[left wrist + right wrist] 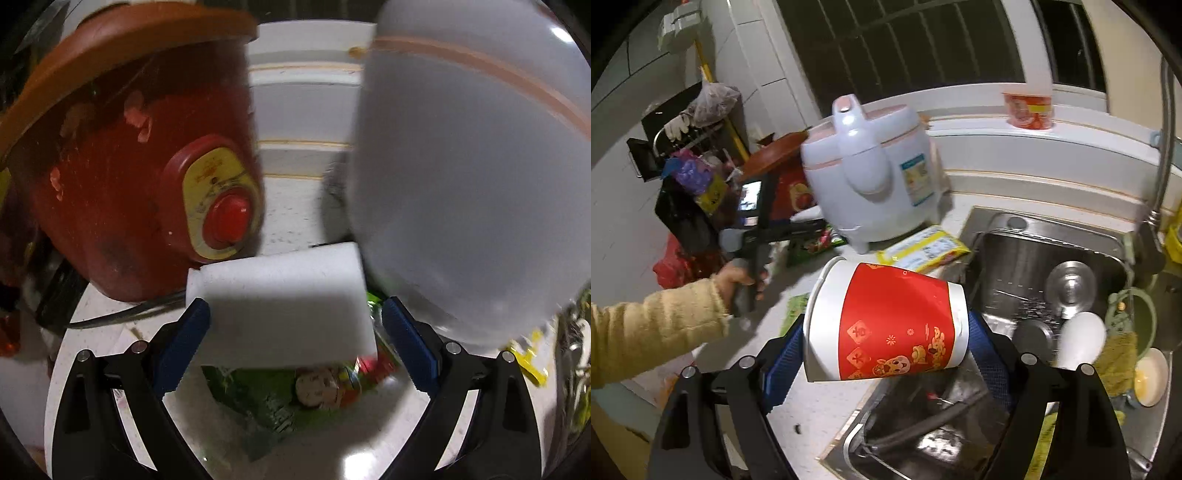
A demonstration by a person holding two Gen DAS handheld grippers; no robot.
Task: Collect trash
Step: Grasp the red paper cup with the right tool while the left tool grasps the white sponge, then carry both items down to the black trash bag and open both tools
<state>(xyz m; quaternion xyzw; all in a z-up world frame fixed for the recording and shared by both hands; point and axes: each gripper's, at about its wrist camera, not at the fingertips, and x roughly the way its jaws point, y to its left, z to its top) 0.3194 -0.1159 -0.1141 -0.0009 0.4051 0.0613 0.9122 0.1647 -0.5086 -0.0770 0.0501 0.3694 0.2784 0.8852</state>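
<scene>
In the left wrist view my left gripper (295, 328) has a white foam block (284, 306) between its blue pads; the left pad touches it, a gap shows at the right pad. Under it a green snack wrapper (280, 395) lies on the white counter (110, 321). In the right wrist view my right gripper (886, 347) is shut on a red and white paper cup (886, 321) lying sideways, held above the counter edge beside the sink (1034, 266). The left gripper (757, 236) shows there, held by a hand in a yellow sleeve.
A red cooker (140, 177) stands left and a white rice cooker (469, 166) right, close on both sides; it also shows in the right wrist view (871, 170). A yellow packet (923, 251) lies by the sink, which holds dishes. A red cup (1028, 110) sits on the windowsill.
</scene>
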